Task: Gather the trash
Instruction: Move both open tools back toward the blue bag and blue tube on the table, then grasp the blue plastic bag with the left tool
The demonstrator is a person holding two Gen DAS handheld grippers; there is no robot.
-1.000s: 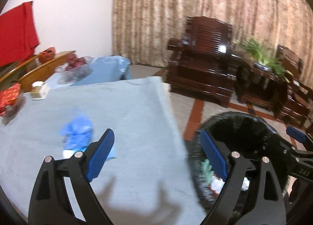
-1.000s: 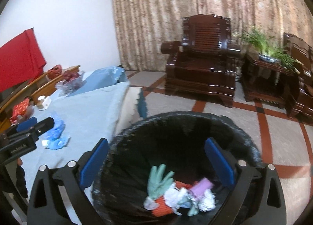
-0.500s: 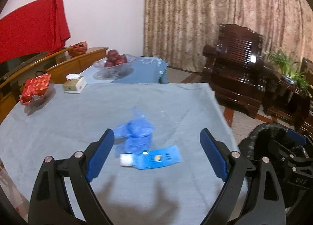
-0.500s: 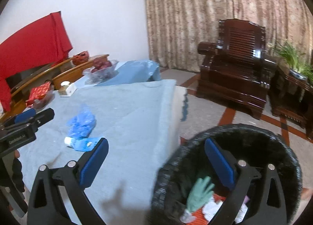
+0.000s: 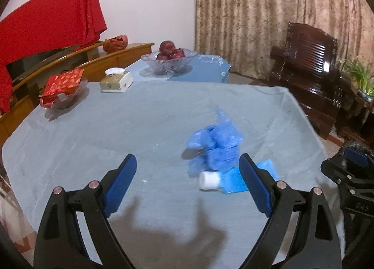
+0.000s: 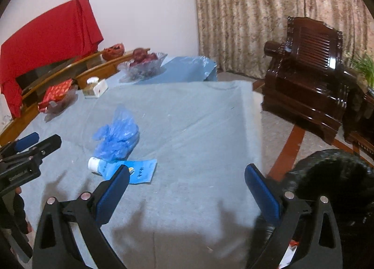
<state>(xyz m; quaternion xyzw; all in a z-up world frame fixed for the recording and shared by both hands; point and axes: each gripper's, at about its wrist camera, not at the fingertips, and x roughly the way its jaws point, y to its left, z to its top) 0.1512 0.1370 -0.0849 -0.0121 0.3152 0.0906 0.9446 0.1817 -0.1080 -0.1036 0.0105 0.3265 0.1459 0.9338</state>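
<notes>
A crumpled blue plastic bag (image 5: 216, 143) (image 6: 118, 136) lies on the blue-grey tablecloth (image 5: 116, 133). A blue tube with a white cap (image 5: 224, 179) (image 6: 124, 169) lies against its near side. My left gripper (image 5: 187, 184) is open and empty above the cloth, with the trash just ahead near its right finger. My right gripper (image 6: 187, 189) is open and empty above the table's right part, with the tube by its left finger. The black-lined trash bin (image 6: 336, 175) stands on the floor at the table's right edge.
At the table's far side are a tissue box (image 5: 115, 80), a red packet in a glass dish (image 5: 62, 89) and a glass bowl of fruit (image 5: 169, 57). A dark wooden armchair (image 6: 306, 77) and a plant (image 5: 360, 77) stand to the right. Curtains hang behind.
Both grippers have swung left, away from the bin and over the table. The bag and tube now sit closer and larger in both views. Both grippers stayed open.
</notes>
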